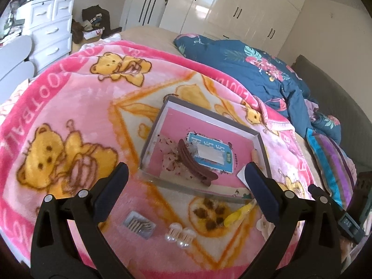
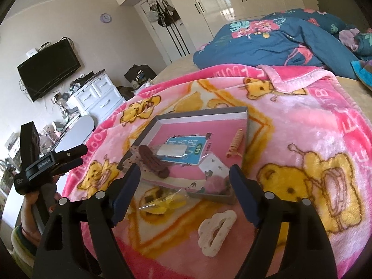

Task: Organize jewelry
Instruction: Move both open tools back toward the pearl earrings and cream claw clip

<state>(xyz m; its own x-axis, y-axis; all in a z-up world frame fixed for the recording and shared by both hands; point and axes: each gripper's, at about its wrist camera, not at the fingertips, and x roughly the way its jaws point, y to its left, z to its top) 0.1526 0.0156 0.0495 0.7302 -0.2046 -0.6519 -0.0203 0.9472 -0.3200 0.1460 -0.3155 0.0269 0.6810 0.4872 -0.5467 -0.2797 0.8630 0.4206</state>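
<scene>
A grey box with a pink floor lies on the pink bear blanket. In it lie a brown hair claw, a blue card and clear packets. It also shows in the right wrist view, with an orange spiral tie and an earring card. My left gripper is open above the box's near edge. Below it lie a pack of hairpins, pearl earrings and a yellow packet. My right gripper is open over the box's near corner, above the yellow packet and a white cloud clip.
A blue floral duvet is bunched at the far side of the bed. A striped pillow lies right. White drawers and wardrobes stand beyond. My left gripper's body shows at the left of the right wrist view.
</scene>
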